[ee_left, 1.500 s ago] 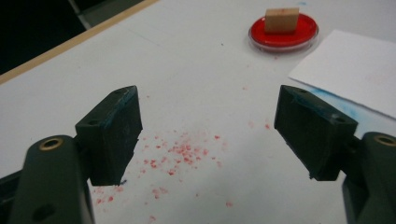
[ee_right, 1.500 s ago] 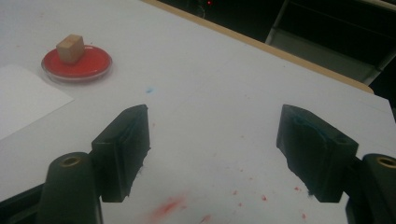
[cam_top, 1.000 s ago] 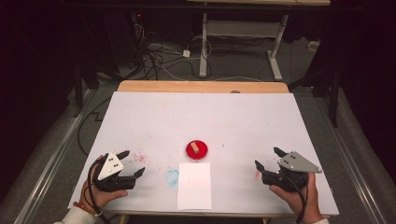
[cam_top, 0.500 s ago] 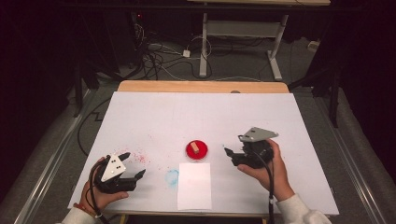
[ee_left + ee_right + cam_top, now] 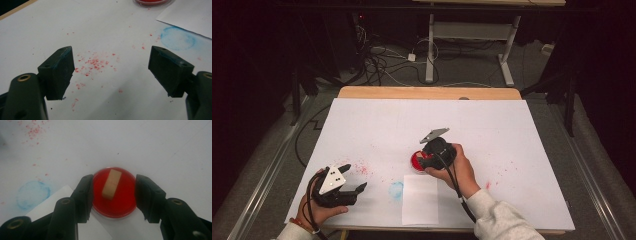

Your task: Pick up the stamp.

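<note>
Right gripper (image 5: 423,159) straddles the red dish (image 5: 416,161); left gripper (image 5: 354,186) idle.

High view: I park the left near the table (image 5: 512,130) edge, jaws apart, empty. Left gripper view: red specks (image 5: 93,63) below. Right gripper view: jaws have been closing, flanking the dish just beyond the paper (image 5: 105,230); contact I cannot confirm; block (image 5: 111,184) inside.

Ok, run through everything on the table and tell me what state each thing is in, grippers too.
Red dish: flat on the table, lidless, between the right gripper's jaws.
Wooden block: lying in the dish.
White paper sheet: flat, near the table's front edge.
Blue ring stain: smudged beside the sheet.
Right gripper: jaws just closing around the dish; contact unclear.
Left gripper: open, empty.
</note>
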Action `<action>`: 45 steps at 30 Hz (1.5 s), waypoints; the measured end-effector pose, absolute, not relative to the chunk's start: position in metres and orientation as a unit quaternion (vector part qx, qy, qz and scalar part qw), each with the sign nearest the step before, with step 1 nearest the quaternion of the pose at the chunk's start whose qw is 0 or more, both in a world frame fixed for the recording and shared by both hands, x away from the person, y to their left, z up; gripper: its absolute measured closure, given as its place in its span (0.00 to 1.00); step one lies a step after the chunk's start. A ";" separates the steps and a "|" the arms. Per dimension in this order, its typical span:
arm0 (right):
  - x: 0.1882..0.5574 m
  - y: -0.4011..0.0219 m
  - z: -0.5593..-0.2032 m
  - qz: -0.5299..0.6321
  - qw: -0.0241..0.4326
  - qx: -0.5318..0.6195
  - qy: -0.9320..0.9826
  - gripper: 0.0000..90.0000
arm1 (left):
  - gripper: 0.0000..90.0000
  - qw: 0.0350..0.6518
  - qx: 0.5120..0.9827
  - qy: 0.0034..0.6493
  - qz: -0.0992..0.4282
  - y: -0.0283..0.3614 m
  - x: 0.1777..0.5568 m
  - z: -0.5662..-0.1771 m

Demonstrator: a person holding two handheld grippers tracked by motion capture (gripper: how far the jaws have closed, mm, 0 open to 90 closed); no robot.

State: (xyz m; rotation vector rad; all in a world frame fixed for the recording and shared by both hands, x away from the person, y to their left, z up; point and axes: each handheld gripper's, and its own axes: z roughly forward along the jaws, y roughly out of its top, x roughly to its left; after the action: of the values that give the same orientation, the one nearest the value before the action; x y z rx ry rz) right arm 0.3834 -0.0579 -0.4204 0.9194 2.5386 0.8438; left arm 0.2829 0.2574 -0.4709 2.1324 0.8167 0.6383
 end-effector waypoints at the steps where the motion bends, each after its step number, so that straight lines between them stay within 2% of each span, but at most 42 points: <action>1: 0.385 -0.055 -0.423 0.289 0.154 0.322 0.888 0.57 | 0.23 0.376 0.834 0.319 0.249 0.257 0.283 -0.471; 7: 0.396 -0.045 -0.436 0.270 0.144 0.327 0.894 0.66 | 0.22 0.373 0.836 0.317 0.247 0.257 0.283 -0.472; 9: 0.399 -0.045 -0.439 0.272 0.140 0.326 0.894 0.75 | 0.22 0.371 0.838 0.315 0.246 0.256 0.283 -0.472; 10: 0.399 -0.045 -0.439 0.272 0.140 0.326 0.894 0.75 | 0.22 0.371 0.839 0.314 0.245 0.256 0.284 -0.472; 12: 0.399 -0.044 -0.439 0.274 0.140 0.324 0.894 0.83 | 0.22 0.370 0.841 0.313 0.241 0.255 0.284 -0.473; 27: 0.399 -0.047 -0.442 0.284 0.148 0.296 0.900 0.85 | 0.22 0.366 0.845 0.310 0.236 0.255 0.285 -0.474; 39: 0.383 -0.064 -0.385 0.327 0.173 0.264 0.891 0.85 | 0.22 0.365 0.844 0.311 0.238 0.255 0.284 -0.473; 45: 0.376 -0.067 -0.374 0.333 0.178 0.257 0.889 0.85 | 0.22 0.366 0.844 0.312 0.237 0.255 0.284 -0.473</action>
State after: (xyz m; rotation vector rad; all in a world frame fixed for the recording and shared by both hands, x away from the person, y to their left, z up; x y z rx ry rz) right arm 0.3764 -0.0674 -0.3739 0.7272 2.5159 0.9429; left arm 0.2840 0.2547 -0.4729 2.1689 0.8023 0.6102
